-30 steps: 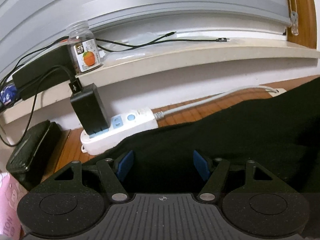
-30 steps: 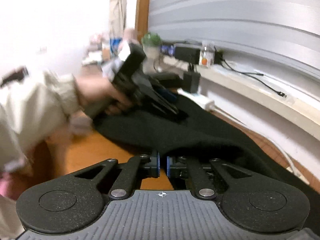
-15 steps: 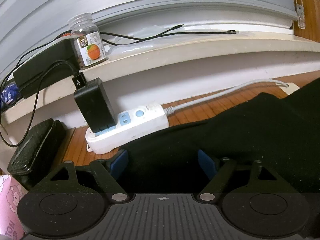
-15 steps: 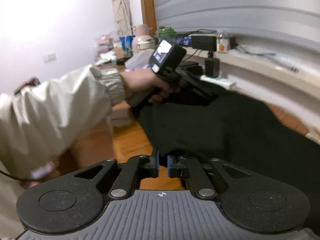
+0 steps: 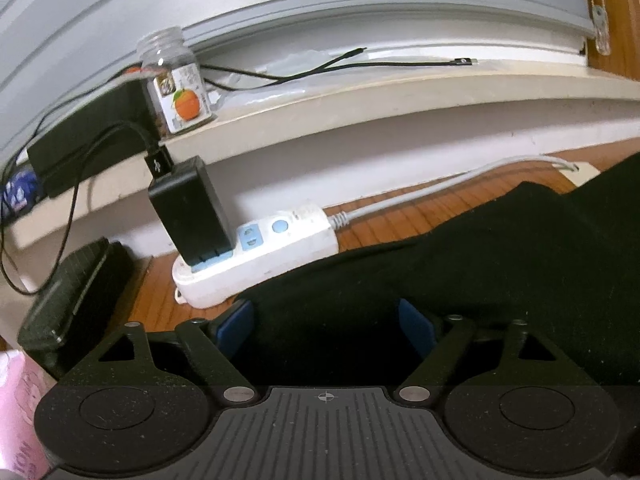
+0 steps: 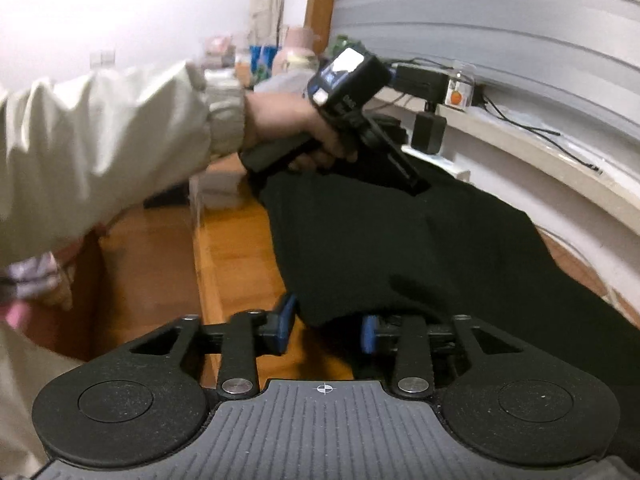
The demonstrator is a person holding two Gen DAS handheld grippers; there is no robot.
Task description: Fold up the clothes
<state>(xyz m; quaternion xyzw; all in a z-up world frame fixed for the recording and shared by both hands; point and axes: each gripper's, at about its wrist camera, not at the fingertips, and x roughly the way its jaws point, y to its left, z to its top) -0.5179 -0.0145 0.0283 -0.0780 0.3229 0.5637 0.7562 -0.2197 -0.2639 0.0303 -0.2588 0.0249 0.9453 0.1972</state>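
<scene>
A black garment (image 6: 400, 240) lies spread over the wooden table (image 6: 236, 264), reaching toward the window sill. My right gripper (image 6: 326, 330) is open, and the garment's near corner lies loosely between its blue pads (image 6: 284, 326). In the left wrist view, my left gripper (image 5: 326, 328) is also open, with its fingers wide apart over the far edge of the black garment (image 5: 460, 264). The right wrist view shows a hand (image 6: 288, 124) in a cream sleeve (image 6: 100, 152) holding that left gripper low over the cloth.
A white power strip (image 5: 260, 256) with a black charger (image 5: 188, 212) sits just beyond the garment's edge. A bottle (image 5: 176, 88) and cables lie on the sill (image 5: 400, 92). A black case (image 5: 68, 308) is at the left. Clutter fills the table's far end (image 6: 260, 60).
My right gripper was shut on the garment's corner and has now opened. The left gripper stays open and has shifted slightly along the far edge.
</scene>
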